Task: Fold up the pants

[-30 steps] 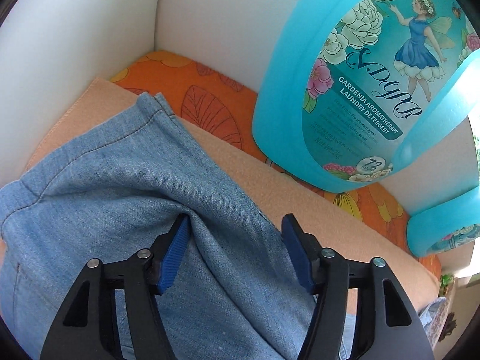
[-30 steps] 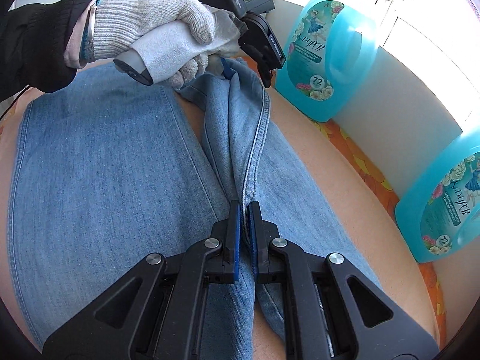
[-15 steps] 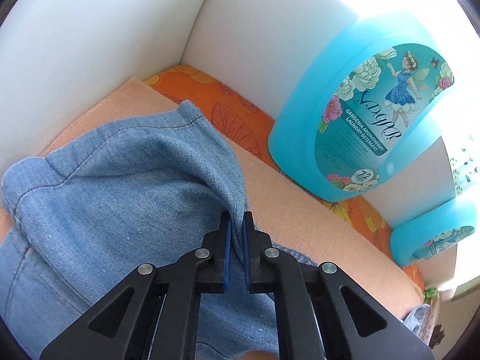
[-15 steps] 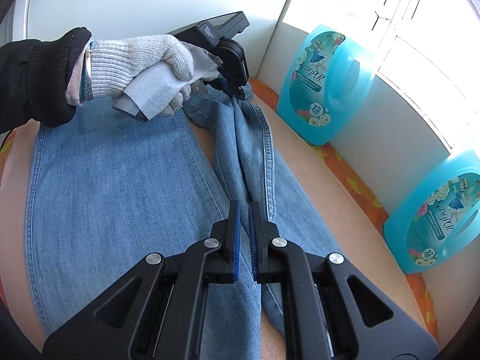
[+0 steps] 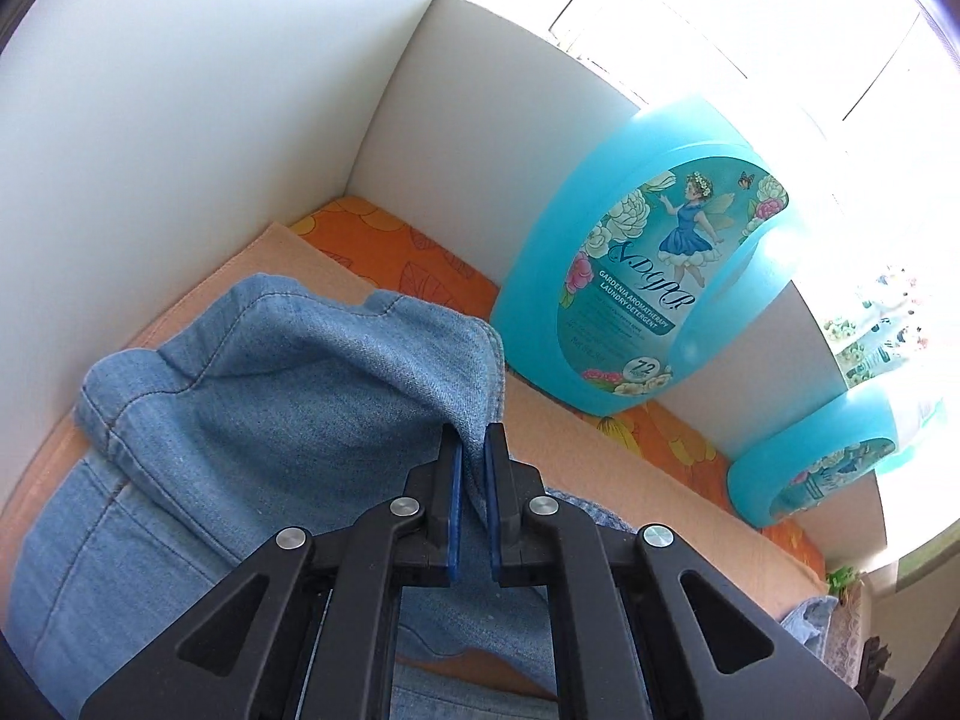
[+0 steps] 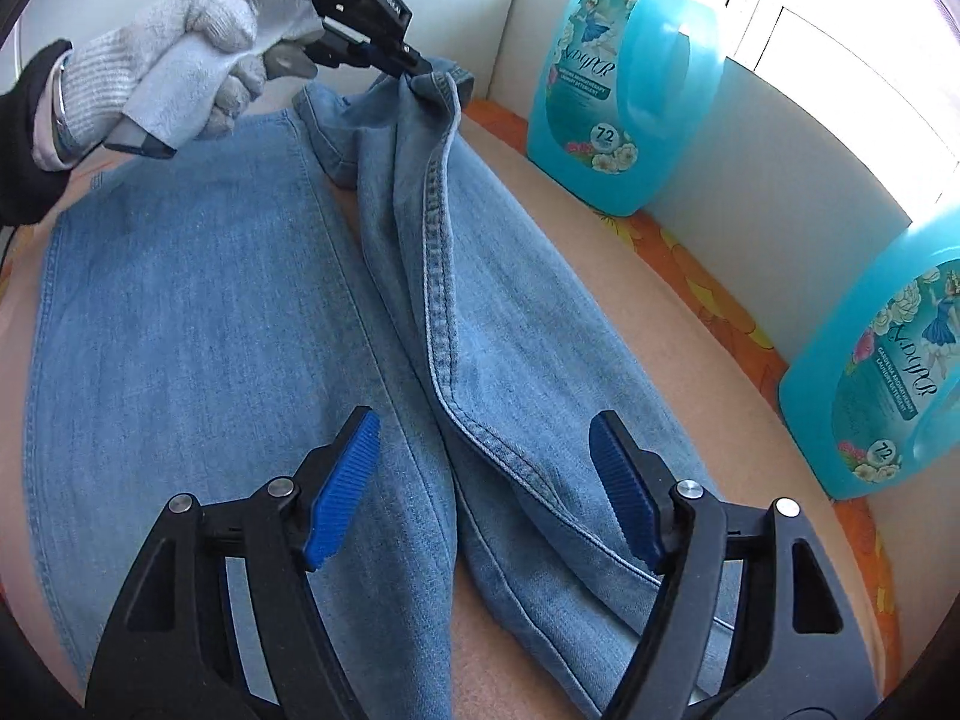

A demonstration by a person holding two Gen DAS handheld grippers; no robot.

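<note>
- Lying across a peach-coloured mat (image 6: pixel 690 324), the blue denim pants (image 6: pixel 198 324) have both legs running away from the right wrist camera; one leg lies flat toward 9 o'clock, the other is bunched into a raised ridge along its stitched seam.
- Pants, far end: the cuff of the ridged leg is lifted off the mat at 12 o'clock in the right wrist view.
- Left gripper (image 5: pixel 471 462): jaws drawn narrow, pinching a fold of denim near that cuff; cloth fills the slit between the blue pads (image 5: pixel 454 498). In the right wrist view the same tool (image 6: pixel 414 69) bites the cuff at 12 o'clock.
- Left hand (image 6: pixel 174 78): wears a grey knit glove and wraps the gripper handle, at 10 o'clock in the right wrist view.
- Right gripper (image 6: pixel 483 480): jaws spread wide, holding nothing, poised over the seam ridge with one ribbed blue pad on each side of it. Contact with the cloth cannot be determined.
- Orange floral cloth (image 6: pixel 714 276): shows beyond the mat edge, along the white wall (image 5: pixel 180 120).
- Near detergent bottle (image 6: pixel 882 372): turquoise, standing on the floral cloth at 3 o'clock in the right wrist view.
- Far detergent bottle (image 6: pixel 618 90): same type, standing at 1 o'clock, just beside the lifted cuff and against the wall under a bright window (image 5: pixel 720 12).
</note>
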